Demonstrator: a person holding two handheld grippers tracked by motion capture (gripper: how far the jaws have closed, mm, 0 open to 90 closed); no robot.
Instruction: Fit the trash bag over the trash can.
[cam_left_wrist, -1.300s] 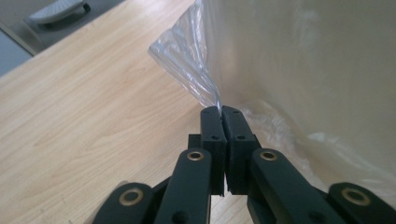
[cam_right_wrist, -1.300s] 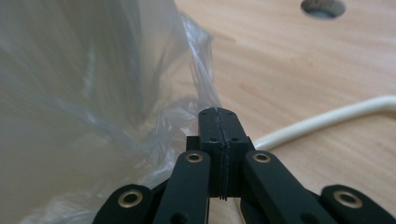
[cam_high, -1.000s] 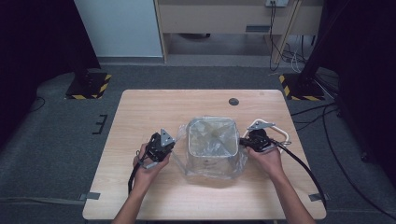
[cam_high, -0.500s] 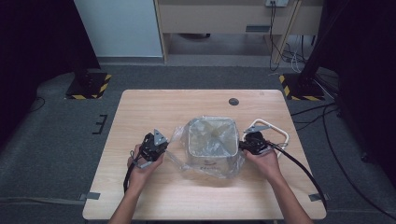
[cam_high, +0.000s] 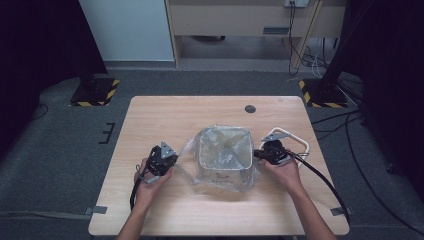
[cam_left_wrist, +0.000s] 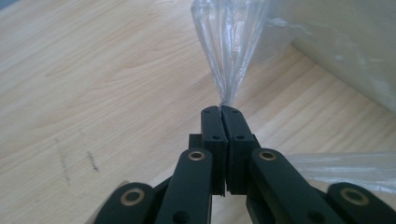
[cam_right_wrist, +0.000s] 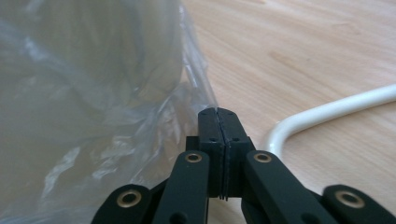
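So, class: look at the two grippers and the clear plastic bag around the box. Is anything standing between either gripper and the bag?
Nothing visible does. The left gripper is shut on a pulled-out fold of the plastic bag. The right gripper is closed right at the bag's edge, though a pinch isn't clear. The white tube frame lies beside it, not between.

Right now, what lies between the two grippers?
In the high view, the box-like item wrapped in the clear plastic bag sits between the left gripper and right gripper.
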